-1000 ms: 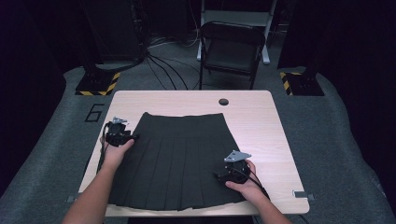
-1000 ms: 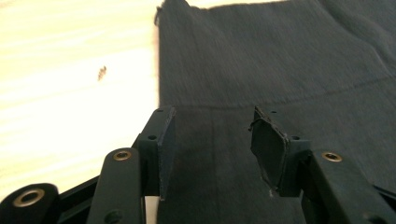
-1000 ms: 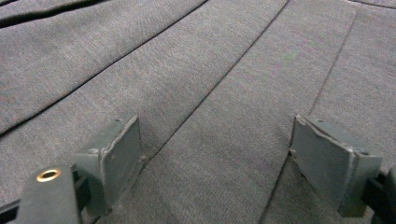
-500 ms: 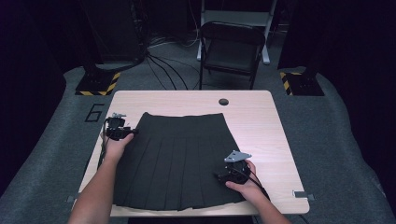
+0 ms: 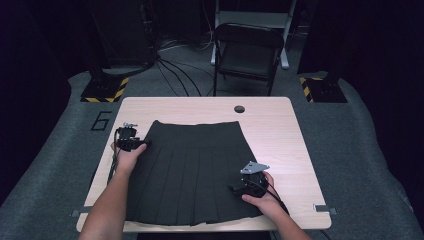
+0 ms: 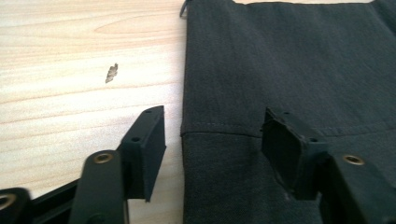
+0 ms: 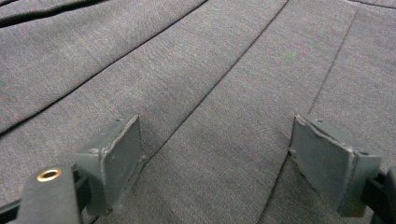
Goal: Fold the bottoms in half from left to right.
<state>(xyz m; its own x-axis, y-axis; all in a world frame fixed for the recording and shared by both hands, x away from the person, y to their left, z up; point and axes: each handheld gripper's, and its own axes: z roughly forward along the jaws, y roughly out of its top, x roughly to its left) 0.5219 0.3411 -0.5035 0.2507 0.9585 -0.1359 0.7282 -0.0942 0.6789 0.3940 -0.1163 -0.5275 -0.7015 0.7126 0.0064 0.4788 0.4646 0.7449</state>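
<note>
While both forearms lie over the skirt (image 5: 192,170), each hand-held gripper, left (image 6: 212,149) just widened, right (image 7: 215,163), gapes unclamped.

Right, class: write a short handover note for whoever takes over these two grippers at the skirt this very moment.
Left gripper: open, its jaws have just been opening; they straddle the left edge of the black pleated skirt near the waistband, one jaw over the table, one over the cloth. Nothing gripped.
Right gripper: open, jaws apart over the pleats near the skirt's right side, towards the hem. Nothing gripped.
Skirt: lies spread flat on the table, waistband at the far side, hem towards the person.
Done: skirt laid out.
Left: no fold shows yet; probably grip the edges and fold.
</note>
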